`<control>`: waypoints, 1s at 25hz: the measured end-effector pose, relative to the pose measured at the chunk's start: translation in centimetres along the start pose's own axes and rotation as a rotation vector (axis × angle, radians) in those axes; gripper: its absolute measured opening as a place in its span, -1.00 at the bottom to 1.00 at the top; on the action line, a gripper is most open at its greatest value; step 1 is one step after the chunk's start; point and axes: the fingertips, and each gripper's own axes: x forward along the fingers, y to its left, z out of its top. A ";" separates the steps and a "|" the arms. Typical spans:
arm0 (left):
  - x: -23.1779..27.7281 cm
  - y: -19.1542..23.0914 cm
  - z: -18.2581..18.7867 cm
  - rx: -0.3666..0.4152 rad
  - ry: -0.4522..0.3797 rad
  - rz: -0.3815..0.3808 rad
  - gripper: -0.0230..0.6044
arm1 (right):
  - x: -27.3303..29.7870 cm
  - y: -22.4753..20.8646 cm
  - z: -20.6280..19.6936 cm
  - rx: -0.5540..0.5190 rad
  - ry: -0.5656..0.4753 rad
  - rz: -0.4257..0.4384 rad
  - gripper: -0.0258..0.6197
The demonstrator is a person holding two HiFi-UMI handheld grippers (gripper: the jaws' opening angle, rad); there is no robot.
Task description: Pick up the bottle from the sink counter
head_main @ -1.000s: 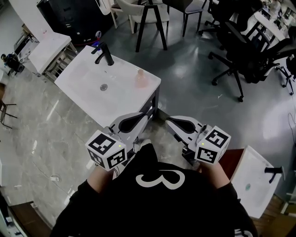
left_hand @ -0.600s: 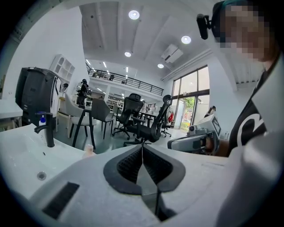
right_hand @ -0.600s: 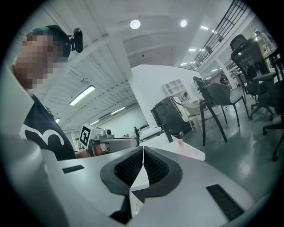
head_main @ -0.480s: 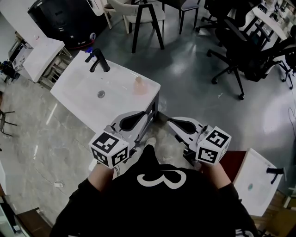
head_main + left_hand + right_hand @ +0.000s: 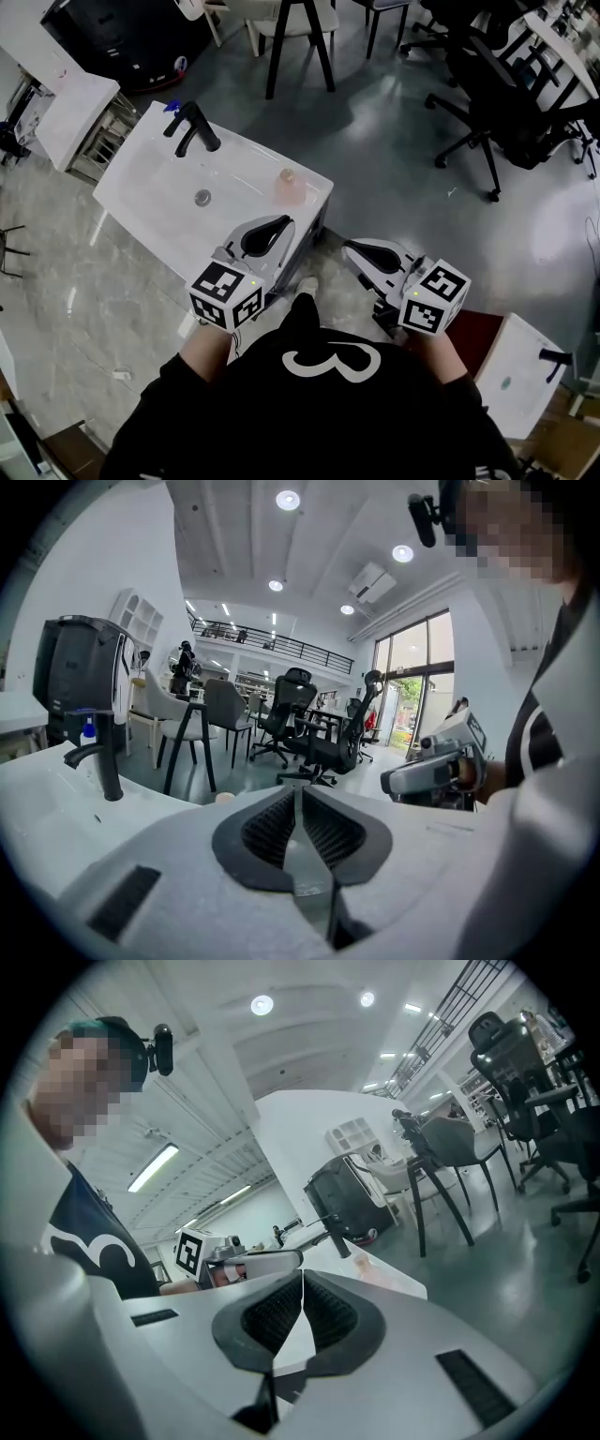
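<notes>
I hold my left fingers point(image 5: 265, 235) closed, pad against pad, with nothing between them. My right fingers point(image 5: 373, 254) are shut and empty in the same way. In the left gripper view the two ribbed pads point(image 5: 272, 829) meet along one thin seam, and in the right gripper view the pads point(image 5: 330, 1316) touch at their tips.

The bottle point(image 5: 289, 185), pale pink, stands upright on the white desk point(image 5: 141, 202), close to its right-hand corner and to the right of the basin's drain point(image 5: 202, 197). A black faucet point(image 5: 192, 131) rises at the far side of the basin. From the head view my left fingers show over the desk's near edge, short of the bottle and apart from it. My right fingers hang over the grey floor point(image 5: 394, 141) beside the desk.
</notes>
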 end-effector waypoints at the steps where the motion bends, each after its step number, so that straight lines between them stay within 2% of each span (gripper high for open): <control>1: 0.4 0.6 -0.1 0.008 0.005 0.007 -0.87 | 0.3 -0.5 0.0 0.008 0.002 -0.003 -0.88; 7: 2.5 3.2 -0.5 0.022 0.024 0.028 -0.84 | 1.7 -2.4 -0.4 0.049 0.020 -0.007 -0.88; 14: 4.3 6.5 -2.0 0.017 0.069 0.046 -0.70 | 3.4 -4.3 -0.6 0.090 0.041 -0.022 -0.88; 25: 6.8 9.1 -4.1 0.072 0.106 0.075 -0.51 | 3.8 -6.0 -2.0 0.130 0.070 -0.036 -0.88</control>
